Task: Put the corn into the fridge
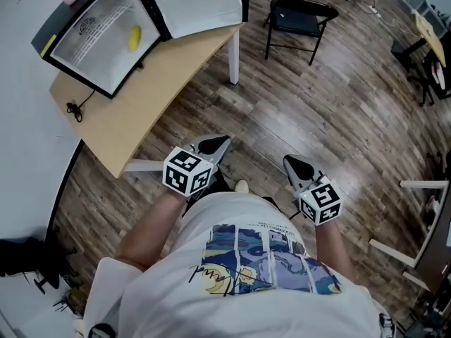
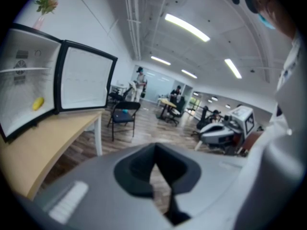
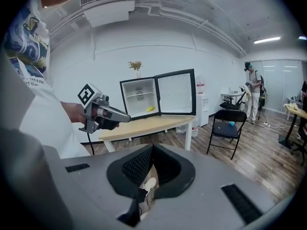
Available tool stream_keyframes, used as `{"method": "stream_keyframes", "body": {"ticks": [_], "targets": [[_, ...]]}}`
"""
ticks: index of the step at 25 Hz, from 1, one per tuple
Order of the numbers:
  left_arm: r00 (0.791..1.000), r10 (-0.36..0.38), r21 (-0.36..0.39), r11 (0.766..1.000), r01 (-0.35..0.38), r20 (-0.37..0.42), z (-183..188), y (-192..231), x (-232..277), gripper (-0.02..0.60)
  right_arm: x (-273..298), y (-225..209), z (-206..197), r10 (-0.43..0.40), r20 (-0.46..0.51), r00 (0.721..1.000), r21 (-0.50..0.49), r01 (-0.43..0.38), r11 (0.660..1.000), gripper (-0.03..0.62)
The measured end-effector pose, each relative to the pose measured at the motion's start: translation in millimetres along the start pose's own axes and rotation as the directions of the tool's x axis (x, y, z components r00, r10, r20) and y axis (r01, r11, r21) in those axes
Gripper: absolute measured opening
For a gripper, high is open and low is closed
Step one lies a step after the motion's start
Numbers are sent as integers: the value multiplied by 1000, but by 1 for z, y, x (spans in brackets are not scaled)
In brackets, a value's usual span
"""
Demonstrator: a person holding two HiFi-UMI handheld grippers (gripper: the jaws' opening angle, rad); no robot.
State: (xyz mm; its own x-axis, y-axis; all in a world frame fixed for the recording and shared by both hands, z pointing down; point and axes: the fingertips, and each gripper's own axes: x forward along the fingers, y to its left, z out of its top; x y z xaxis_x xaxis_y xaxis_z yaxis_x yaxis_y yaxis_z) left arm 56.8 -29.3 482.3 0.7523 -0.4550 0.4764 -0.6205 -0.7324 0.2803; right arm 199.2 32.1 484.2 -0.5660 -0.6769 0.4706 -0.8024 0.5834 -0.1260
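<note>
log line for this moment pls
corn: inside fridge | door: open | left gripper: shut, empty | right gripper: shut, empty | both: off the table

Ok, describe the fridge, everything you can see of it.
The fridge is a small black-framed box with a white inside and a shelf, standing upright on the wooden table. Its door is swung wide open. The yellow corn lies inside, below the shelf; a vase of flowers stands on top.
</note>
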Motion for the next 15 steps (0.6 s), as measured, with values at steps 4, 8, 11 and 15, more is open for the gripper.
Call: {"method": "stream_keyframes", "body": {"ticks": [4, 8, 11, 15], "targets": [[1000, 9, 4, 1000, -9, -9, -4, 4, 0, 9, 1, 0, -4, 4, -6, 1000, 0, -4, 1000, 12], [1000, 22, 3, 1000, -22, -7, -3, 12, 0, 9, 6, -3, -1, 8, -8, 1000, -11, -8, 1000, 12], [1000, 30, 3, 1000, -30, -3, 1, 18, 0, 9, 11, -7, 5, 11, -6, 1000, -20, -12, 1000, 12], [999, 39, 2, 999, -39, 0, 7, 29, 1, 9, 20, -10, 14, 18, -3, 1000, -31, -18, 999, 11]]}}
